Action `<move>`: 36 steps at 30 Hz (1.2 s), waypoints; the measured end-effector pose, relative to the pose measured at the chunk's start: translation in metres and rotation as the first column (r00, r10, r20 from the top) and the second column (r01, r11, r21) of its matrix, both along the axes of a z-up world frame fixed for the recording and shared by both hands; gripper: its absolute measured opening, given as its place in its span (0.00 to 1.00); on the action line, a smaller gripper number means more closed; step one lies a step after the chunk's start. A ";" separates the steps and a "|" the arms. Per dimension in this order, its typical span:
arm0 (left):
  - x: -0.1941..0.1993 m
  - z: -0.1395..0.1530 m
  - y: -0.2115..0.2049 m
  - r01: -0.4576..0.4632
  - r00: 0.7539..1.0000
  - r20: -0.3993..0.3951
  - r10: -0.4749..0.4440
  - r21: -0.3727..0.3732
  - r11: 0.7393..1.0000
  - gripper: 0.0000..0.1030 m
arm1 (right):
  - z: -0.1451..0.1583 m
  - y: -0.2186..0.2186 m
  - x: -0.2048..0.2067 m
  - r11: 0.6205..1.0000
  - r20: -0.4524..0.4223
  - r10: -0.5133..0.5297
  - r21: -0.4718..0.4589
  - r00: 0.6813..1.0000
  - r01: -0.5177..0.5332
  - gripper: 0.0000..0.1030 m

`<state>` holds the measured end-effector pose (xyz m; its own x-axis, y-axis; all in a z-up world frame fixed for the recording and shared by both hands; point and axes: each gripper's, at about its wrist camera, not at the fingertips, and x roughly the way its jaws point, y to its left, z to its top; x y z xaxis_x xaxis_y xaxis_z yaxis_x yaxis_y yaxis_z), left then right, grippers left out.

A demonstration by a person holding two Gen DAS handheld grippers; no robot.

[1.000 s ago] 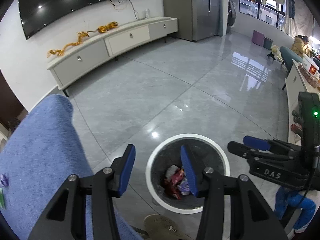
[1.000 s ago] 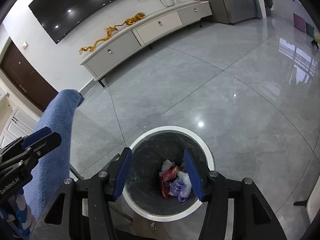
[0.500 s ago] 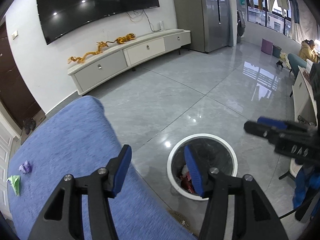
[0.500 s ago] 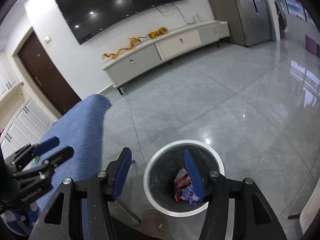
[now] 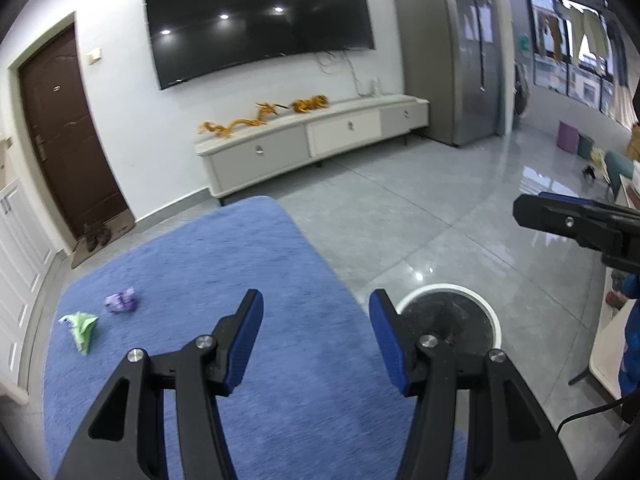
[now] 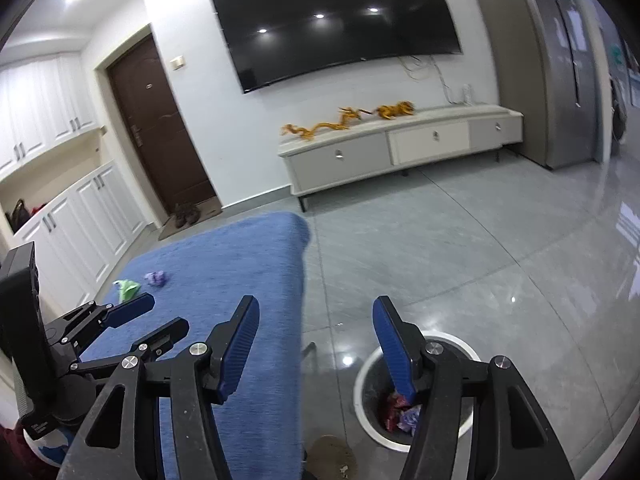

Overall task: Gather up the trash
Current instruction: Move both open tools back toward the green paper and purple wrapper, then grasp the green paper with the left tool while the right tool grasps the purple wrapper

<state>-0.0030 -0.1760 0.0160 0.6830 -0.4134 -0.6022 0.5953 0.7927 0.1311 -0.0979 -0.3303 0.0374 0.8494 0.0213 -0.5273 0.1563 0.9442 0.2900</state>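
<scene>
Living room with a grey tiled floor, a wall television (image 6: 340, 20) above a low white cabinet (image 6: 400, 144), and a brown door (image 6: 156, 128) at far left. Nearest the cameras, a table draped in a blue cloth (image 5: 224, 280) fills the lower left of both views.

On the floor just right of the table stands a round bin with a white rim (image 6: 364, 372). Red and purple wrappers (image 6: 400, 416) already lie inside, so part of the job looks done.

Two pieces remain on the cloth, towards its far left side: a crumpled purple wrapper (image 5: 122, 301) and, just beside it, a crumpled green wrapper (image 5: 82, 326).

Left gripper (image 5: 316, 340) hangs above the cloth, jaws moderately apart with nothing between them. Right gripper (image 6: 316, 348) hangs over the table edge and bin, its jaws having just opened a little further, also empty. Both wrappers still need picking up and carrying to the bin.
</scene>
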 end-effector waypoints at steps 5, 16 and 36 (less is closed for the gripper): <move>0.007 0.009 0.037 -0.066 0.998 0.011 0.067 -0.045 0.997 0.52 | 0.016 0.032 0.009 0.997 0.010 0.062 -0.038 0.998 -0.061 0.55; 0.092 0.018 0.169 -0.391 0.919 0.008 0.394 -0.110 0.914 0.52 | 0.073 0.110 0.071 0.960 0.090 0.271 -0.100 0.958 -0.262 0.61; 0.273 -0.087 0.311 -0.700 0.705 -0.302 0.642 -0.144 0.700 0.54 | -0.062 0.285 0.329 0.836 -0.128 0.521 -0.124 0.844 -0.535 0.64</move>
